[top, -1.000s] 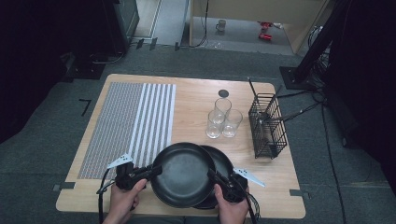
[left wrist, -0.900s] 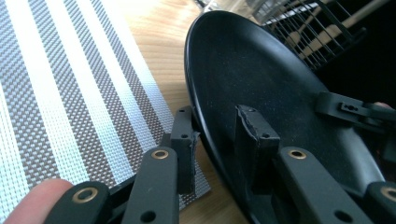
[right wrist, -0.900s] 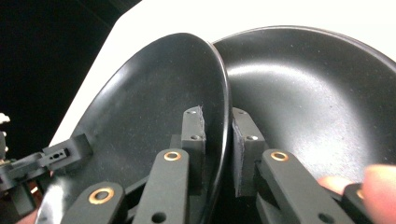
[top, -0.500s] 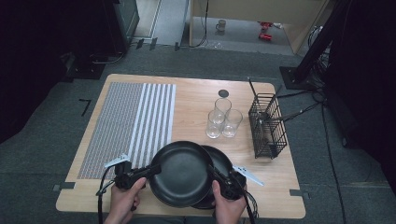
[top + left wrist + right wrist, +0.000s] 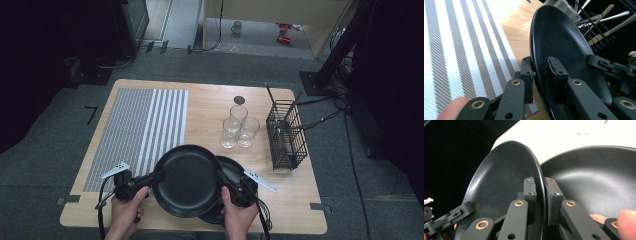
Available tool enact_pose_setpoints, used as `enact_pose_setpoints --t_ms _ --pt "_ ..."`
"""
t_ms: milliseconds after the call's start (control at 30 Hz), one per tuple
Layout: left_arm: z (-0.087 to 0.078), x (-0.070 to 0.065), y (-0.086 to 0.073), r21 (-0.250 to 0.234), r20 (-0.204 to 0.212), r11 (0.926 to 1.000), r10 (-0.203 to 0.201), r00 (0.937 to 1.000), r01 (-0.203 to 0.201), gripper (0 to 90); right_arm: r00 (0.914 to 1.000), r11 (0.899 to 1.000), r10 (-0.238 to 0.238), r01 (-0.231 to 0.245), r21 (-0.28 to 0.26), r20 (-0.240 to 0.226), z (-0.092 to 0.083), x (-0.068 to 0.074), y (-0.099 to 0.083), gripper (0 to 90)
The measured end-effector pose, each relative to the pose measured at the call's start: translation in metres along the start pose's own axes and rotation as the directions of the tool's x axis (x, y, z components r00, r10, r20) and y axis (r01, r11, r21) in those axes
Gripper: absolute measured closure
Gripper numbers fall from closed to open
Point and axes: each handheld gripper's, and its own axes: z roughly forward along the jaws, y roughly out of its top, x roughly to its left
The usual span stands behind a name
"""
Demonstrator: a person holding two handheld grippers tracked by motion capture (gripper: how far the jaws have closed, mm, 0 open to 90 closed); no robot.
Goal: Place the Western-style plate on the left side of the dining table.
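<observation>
wooden table (image 5: 210, 105): both grippers pinch a round, glossy black plate (image 5: 187, 180).

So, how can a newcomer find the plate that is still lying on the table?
Start at the near edge of the wooden table, right of the striped mat. The lower plate lies there, half covered by the lifted plate, which both grippers clamp by its rim.

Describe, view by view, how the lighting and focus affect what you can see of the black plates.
High view: even light, dark surroundings, the top plate reads as a flat black disc. Left gripper view: the left gripper is sharp, the striped mat is bright, the cutlery basket soft. Right gripper view: the table is blown out white, and a soft sheen lies on the lower plate.
</observation>
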Motion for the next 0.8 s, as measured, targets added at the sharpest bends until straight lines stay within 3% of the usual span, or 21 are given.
enact_pose_setpoints --t_ms 333,800 --pt "-0.012 0.010 0.019 -0.025 -0.020 0.9989 0.038 0.9991 -0.039 76.9 0.9993 1.000 -0.023 0.023 -0.001 -0.030 0.020 0.018 0.010 81.9" --pt "-0.026 0.040 0.051 -0.049 -0.052 0.9983 0.030 0.9982 -0.032 76.4 0.9981 0.999 -0.043 0.044 0.021 -0.044 0.062 0.048 0.024 81.7"
